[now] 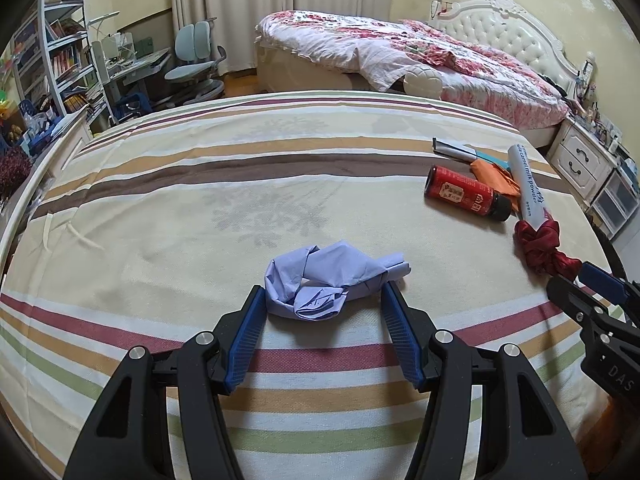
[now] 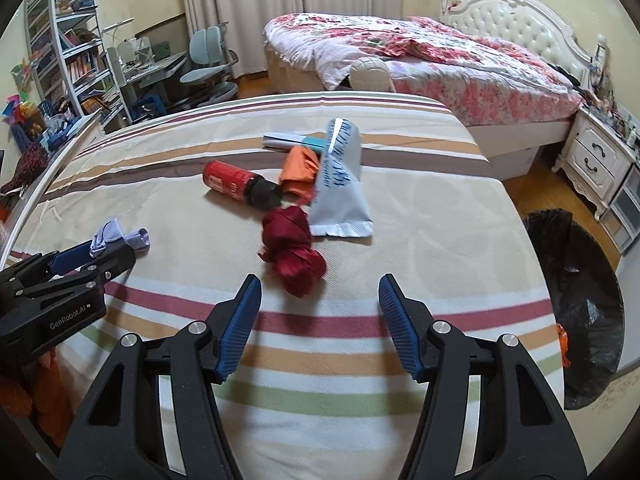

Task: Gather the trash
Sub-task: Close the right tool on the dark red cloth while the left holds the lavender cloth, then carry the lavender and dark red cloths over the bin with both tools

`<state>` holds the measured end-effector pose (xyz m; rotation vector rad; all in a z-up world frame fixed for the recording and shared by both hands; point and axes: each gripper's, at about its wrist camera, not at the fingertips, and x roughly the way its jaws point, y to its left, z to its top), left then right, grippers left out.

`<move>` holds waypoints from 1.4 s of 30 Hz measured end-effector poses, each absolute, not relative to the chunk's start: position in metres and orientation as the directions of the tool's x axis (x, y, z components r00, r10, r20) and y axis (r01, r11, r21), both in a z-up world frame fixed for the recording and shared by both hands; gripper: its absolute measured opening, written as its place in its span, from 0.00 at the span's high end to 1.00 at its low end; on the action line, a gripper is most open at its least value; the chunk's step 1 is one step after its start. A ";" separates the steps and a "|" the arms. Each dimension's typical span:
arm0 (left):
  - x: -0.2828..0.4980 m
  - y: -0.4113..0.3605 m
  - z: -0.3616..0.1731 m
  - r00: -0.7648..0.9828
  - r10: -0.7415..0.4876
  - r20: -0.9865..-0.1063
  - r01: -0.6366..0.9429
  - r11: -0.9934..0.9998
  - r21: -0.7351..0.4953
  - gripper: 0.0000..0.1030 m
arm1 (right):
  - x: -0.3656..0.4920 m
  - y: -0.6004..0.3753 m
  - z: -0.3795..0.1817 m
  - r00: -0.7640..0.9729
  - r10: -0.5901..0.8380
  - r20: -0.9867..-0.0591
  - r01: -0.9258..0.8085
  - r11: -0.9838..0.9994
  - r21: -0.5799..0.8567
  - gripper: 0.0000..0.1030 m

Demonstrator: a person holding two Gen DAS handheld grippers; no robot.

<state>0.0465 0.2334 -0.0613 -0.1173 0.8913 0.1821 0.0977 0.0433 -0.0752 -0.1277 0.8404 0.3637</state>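
A crumpled lilac paper wad point(image 1: 326, 282) lies on the striped bedsheet point(image 1: 200, 208). My left gripper point(image 1: 324, 298) is open with its blue fingers on either side of the wad's near end. In the right wrist view the wad point(image 2: 120, 238) shows beside the left gripper point(image 2: 96, 258). My right gripper point(image 2: 320, 292) is open and empty, just short of a crumpled dark red wad point(image 2: 294, 256). Behind it lie a red bottle with a black cap point(image 2: 240, 186), an orange wad point(image 2: 300, 172), a white milk-powder pouch point(image 2: 340, 184) and a folded leaflet point(image 2: 292, 142).
A bin lined with a black bag point(image 2: 576, 308) stands on the floor right of the bed. Beyond are a second bed with a floral quilt point(image 2: 420, 56), white nightstands point(image 2: 592, 160), a desk with chair point(image 2: 208, 68) and bookshelves point(image 2: 68, 48).
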 end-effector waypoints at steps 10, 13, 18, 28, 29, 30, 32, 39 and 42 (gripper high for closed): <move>0.047 0.236 -0.062 0.619 0.107 -0.778 -0.217 0.975 -0.039 0.43 | 0.108 0.064 -0.081 0.591 0.254 -0.766 -0.387 0.922 0.008 0.62; 0.046 0.236 -0.062 0.620 0.110 -0.777 -0.218 0.975 -0.036 0.43 | 0.107 0.065 -0.081 0.596 0.246 -0.764 -0.385 0.923 -0.003 0.72; 0.046 0.236 -0.061 0.623 0.110 -0.775 -0.220 0.975 -0.038 0.43 | 0.107 0.062 -0.081 0.599 0.248 -0.761 -0.376 0.927 0.006 0.79; 0.038 0.236 -0.057 0.648 0.110 -0.754 -0.223 0.973 -0.050 0.43 | 0.097 0.049 -0.075 0.607 0.267 -0.748 -0.365 0.930 0.035 0.80; 0.038 0.236 -0.057 0.648 0.110 -0.754 -0.224 0.973 -0.050 0.43 | 0.095 0.047 -0.075 0.610 0.265 -0.747 -0.363 0.931 0.033 0.80; 0.037 0.235 -0.057 0.647 0.107 -0.755 -0.223 0.973 -0.053 0.43 | 0.095 0.046 -0.074 0.612 0.261 -0.746 -0.361 0.932 0.030 0.80; 0.037 0.234 -0.056 0.649 0.100 -0.754 -0.219 0.974 -0.059 0.43 | 0.092 0.041 -0.073 0.617 0.257 -0.744 -0.354 0.935 0.030 0.80; 0.034 0.219 -0.053 0.661 0.073 -0.746 -0.190 0.979 -0.073 0.43 | 0.090 0.018 -0.068 0.639 0.228 -0.735 -0.304 0.952 0.031 0.80; 0.033 0.210 -0.050 0.670 0.050 -0.741 -0.171 0.981 -0.087 0.43 | 0.090 0.007 -0.065 0.653 0.211 -0.728 -0.281 0.959 0.027 0.80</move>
